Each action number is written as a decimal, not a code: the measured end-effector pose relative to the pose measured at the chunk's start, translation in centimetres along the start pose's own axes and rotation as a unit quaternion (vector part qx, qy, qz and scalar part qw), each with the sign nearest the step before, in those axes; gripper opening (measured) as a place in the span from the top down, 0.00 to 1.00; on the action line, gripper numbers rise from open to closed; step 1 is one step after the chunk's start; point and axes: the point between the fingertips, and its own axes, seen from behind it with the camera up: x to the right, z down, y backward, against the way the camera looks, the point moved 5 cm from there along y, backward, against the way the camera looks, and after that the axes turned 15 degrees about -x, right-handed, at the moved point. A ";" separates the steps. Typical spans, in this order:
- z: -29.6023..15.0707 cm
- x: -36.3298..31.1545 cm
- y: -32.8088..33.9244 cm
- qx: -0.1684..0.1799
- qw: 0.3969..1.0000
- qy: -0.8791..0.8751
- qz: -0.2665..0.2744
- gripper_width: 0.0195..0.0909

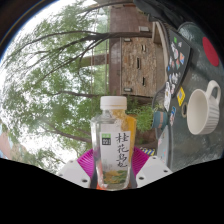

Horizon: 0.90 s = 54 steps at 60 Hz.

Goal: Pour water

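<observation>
A clear plastic bottle (111, 140) with a white cap and a white-and-green label with dark characters stands between my fingers, held up off any surface. My gripper (112, 160) is shut on it, the magenta pads (87, 161) pressing its two sides. The view is tilted, and a white mug (203, 108) with its open mouth facing me shows beyond the bottle to the right, on a grey table top (176, 135). The bottle's lower part is hidden behind the gripper body.
A dark patterned thing with white spots and a red patch (195, 52) lies on the table past the mug. A small yellow tag (181, 97) sits near the mug. Trees and a brick building (130, 45) fill the background behind the bottle.
</observation>
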 end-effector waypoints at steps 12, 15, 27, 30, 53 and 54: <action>-8.3 -2.9 4.5 0.047 0.875 0.442 0.193 0.62; -11.0 -2.4 6.5 0.058 0.830 0.502 0.237 0.63; -22.8 8.8 14.9 0.057 0.725 0.572 0.380 0.63; -24.6 11.7 17.1 0.052 0.719 0.565 0.402 0.63; -26.2 21.9 21.0 -0.005 0.677 0.560 0.477 0.62; -26.4 22.2 21.1 -0.005 0.674 0.562 0.480 0.62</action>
